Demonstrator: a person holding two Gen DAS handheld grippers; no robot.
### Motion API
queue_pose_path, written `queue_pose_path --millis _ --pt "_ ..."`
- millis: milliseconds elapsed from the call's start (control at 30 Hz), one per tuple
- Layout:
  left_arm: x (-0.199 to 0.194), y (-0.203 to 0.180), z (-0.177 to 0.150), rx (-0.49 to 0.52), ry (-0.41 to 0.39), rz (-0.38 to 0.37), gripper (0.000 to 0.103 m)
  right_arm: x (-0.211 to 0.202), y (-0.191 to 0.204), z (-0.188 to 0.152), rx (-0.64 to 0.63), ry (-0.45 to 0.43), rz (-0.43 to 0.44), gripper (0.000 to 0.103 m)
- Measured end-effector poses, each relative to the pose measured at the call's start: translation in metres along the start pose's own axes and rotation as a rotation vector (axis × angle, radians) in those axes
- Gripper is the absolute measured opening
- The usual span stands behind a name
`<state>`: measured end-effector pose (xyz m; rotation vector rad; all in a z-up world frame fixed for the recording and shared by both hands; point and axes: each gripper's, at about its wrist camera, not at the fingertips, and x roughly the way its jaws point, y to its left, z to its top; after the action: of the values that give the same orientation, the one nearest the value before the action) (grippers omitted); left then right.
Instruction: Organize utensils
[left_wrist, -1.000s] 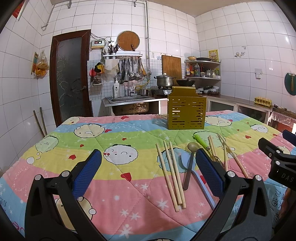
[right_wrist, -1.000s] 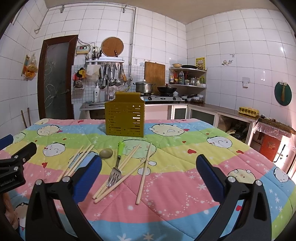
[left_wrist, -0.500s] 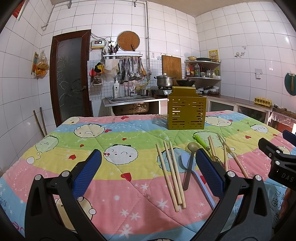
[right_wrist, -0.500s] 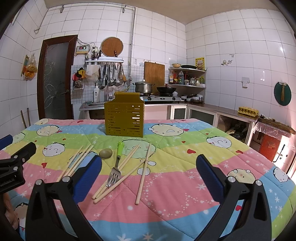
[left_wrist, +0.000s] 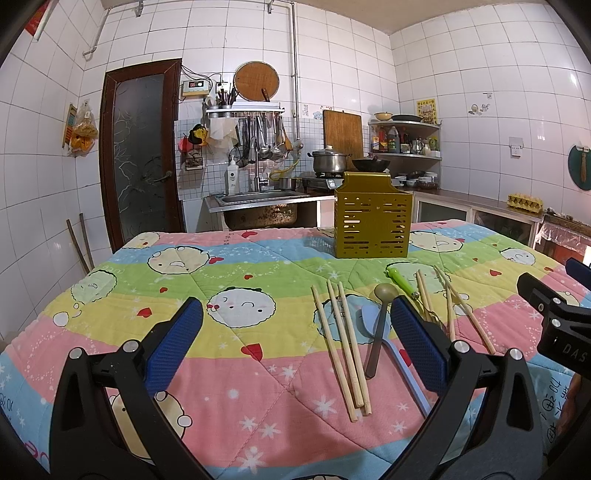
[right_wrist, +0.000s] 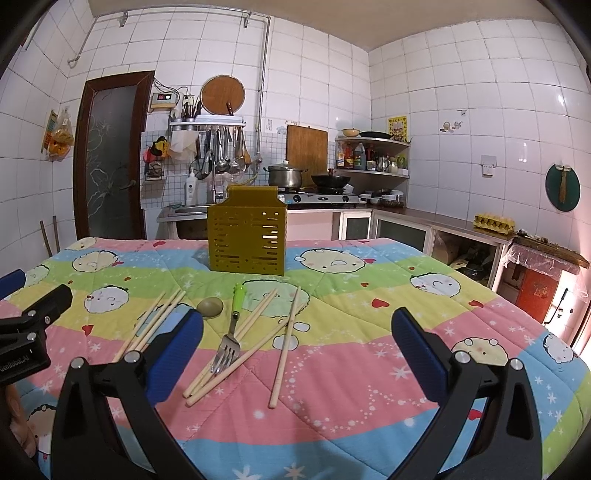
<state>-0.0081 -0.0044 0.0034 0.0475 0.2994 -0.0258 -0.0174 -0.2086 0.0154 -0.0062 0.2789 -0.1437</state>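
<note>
Utensils lie loose on the quilted cartoon blanket (left_wrist: 110, 332) in front of the olive slotted utensil holder (left_wrist: 372, 229), which stands upright further back and looks empty from here. Nearest our left gripper (left_wrist: 295, 343) are three wooden chopsticks (left_wrist: 343, 350) side by side, then a dark-handled spoon (left_wrist: 380, 325) lying across a pale blue spatula (left_wrist: 391, 354). Ahead of our right gripper (right_wrist: 295, 347) lie the green-handled fork (right_wrist: 231, 332) and three more chopsticks (right_wrist: 284, 343), the fork resting over two of them.

Both grippers hover with jaws spread wide, holding nothing. We judge nothing has been picked up yet. For a clean first grasp we would take the left trio together, closing across their middle so they stay parallel. The fork should come off the crossed chopsticks before we lift those, or they may scatter.
</note>
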Motion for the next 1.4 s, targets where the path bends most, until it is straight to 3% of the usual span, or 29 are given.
queue_pose_path --millis 567,833,1100,1200,1400 --pt "0.001 0.003 0.004 -0.014 0.012 -0.013 0.098 -0.008 -0.002 -0.001 0.013 -0.037 0.01 0.099" --pt "0.016 0.006 0.021 -0.007 0.06 -0.023 0.098 0.003 -0.002 0.009 0.003 0.008 0.022 0.099" --pt "0.065 0.011 0.065 -0.014 0.143 -0.103 0.098 0.053 -0.009 0.051 0.05 0.056 0.018 0.099" --pt "0.088 0.008 0.077 0.007 0.148 -0.078 0.098 0.079 -0.006 0.06 0.031 0.088 0.003 0.099" --pt "0.153 0.01 0.087 -0.036 0.275 -0.076 0.098 0.139 -0.002 0.062 0.016 0.242 -0.025 0.099"
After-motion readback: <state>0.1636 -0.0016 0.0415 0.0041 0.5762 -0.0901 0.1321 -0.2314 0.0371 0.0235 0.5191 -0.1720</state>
